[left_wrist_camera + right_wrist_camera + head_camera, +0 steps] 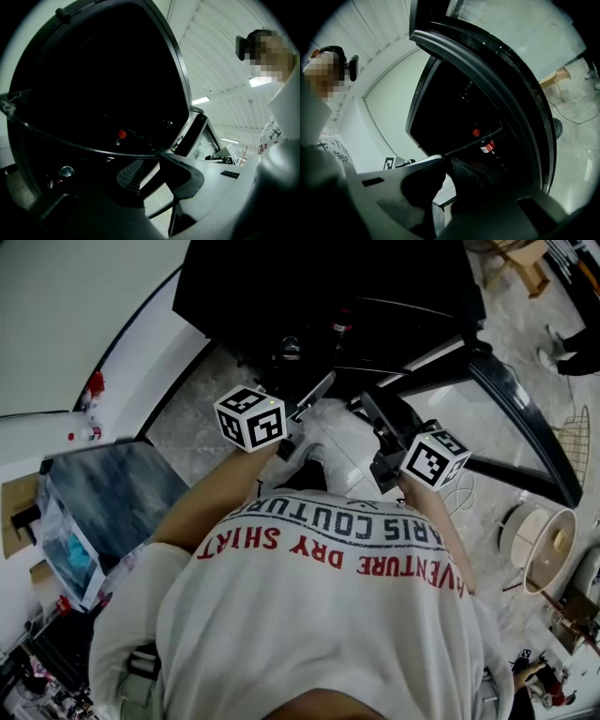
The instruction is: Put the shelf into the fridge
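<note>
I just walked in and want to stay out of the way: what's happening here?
A person at the open fridge holds a black-framed glass shelf with both grippers: the left gripper and the right gripper are each closed on its near edge. The shelf is out in front of the fridge, not yet seated inside.

The thin, dark-rimmed clear shelf (pixel 113 151) sits at the mouth of the open black fridge (pixel 328 296).
</note>
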